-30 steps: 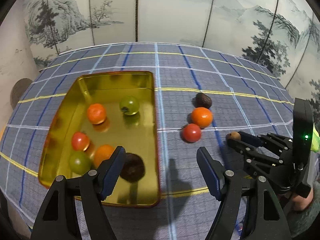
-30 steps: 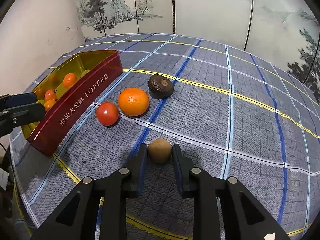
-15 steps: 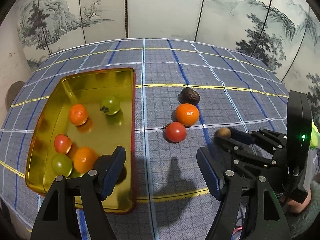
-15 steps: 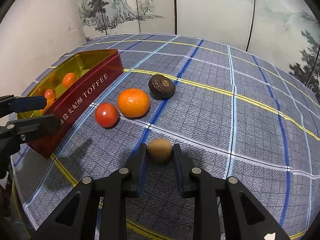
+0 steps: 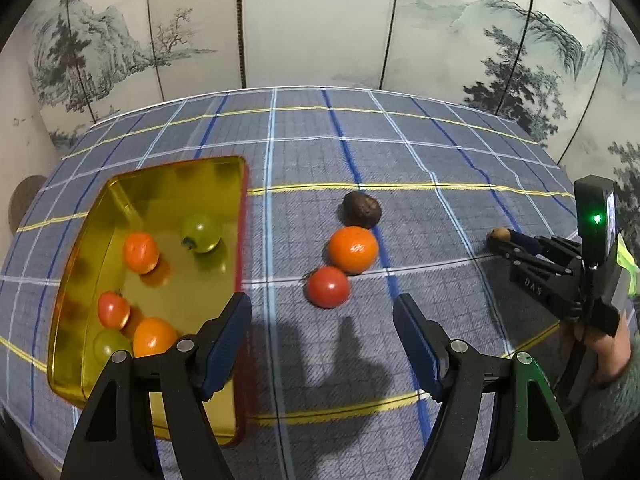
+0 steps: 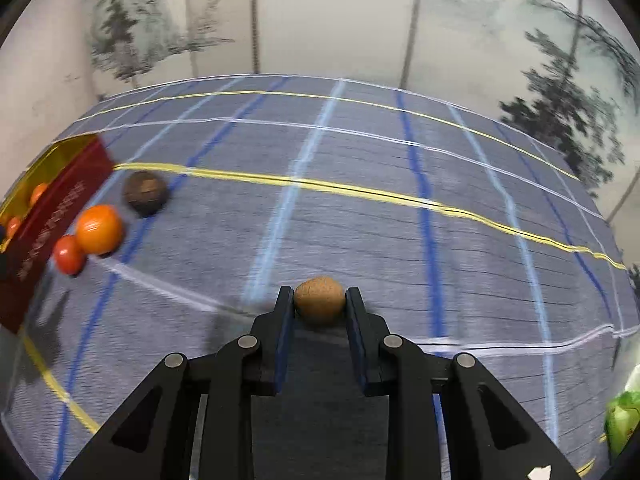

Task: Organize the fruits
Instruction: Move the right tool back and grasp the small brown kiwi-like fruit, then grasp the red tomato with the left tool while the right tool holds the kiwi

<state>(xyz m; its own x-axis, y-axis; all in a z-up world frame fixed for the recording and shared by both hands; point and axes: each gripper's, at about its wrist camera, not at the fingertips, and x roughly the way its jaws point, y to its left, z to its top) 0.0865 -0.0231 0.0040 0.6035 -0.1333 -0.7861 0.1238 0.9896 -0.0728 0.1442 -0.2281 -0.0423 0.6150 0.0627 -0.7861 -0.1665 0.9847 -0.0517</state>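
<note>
My right gripper (image 6: 319, 300) is shut on a small brown fruit (image 6: 319, 299), which also shows at its tip (image 5: 499, 235) in the left wrist view. On the cloth lie a red tomato (image 5: 328, 287), an orange (image 5: 353, 249) and a dark brown fruit (image 5: 362, 209), close together in a row. They appear blurred at the left of the right wrist view as tomato (image 6: 69, 255), orange (image 6: 99, 229) and dark fruit (image 6: 145, 193). A gold tin (image 5: 230, 216) holds several fruits, among them a green tomato (image 5: 202, 233). My left gripper (image 5: 320, 336) stands open and empty, near the tin's right wall.
A blue checked cloth (image 5: 420, 152) covers the table. A painted folding screen (image 5: 320, 32) stands behind it. The tin's red outer wall (image 6: 52, 216) faces the right gripper. Something green (image 6: 624, 420) lies at the right edge. A person's hand (image 5: 608, 352) holds the right gripper.
The right gripper has swung to the right with the small brown fruit, away from the tin. The left gripper has drifted right, from over the tin's fruits to its right wall.
</note>
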